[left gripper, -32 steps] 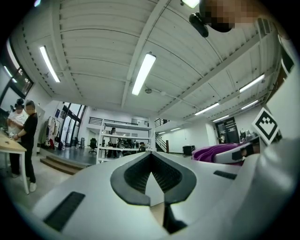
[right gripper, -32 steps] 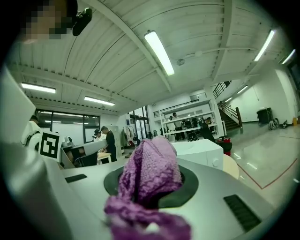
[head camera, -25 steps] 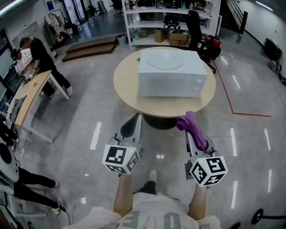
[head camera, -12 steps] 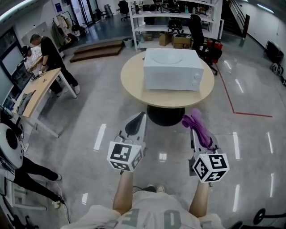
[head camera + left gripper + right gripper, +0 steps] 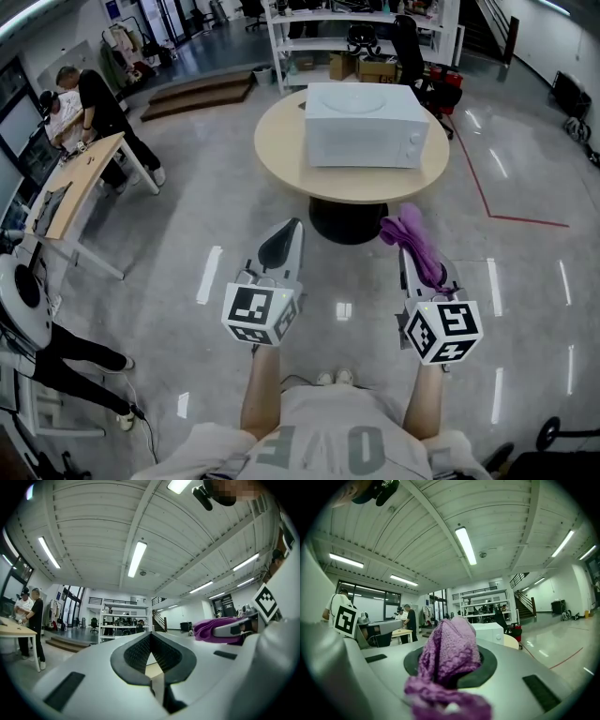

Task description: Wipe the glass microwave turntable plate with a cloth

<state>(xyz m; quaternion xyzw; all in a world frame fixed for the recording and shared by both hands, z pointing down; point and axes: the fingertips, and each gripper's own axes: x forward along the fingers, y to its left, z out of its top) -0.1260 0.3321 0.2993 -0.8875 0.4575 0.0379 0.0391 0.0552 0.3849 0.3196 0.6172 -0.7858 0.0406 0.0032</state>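
Open workshop hall (storage shelving (image 5: 314, 43), workbench (image 5: 77, 184)).

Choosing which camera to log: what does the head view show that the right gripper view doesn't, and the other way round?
Head view only: the person's forearms and the black pedestal under the round table. Right gripper view only: the ceiling light strips. Both: the purple cloth clamped in the right gripper, and the white microwave on that table.

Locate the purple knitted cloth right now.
In the head view, the purple knitted cloth is at lower right, clamped in the right gripper, above the floor and short of the round wooden table.
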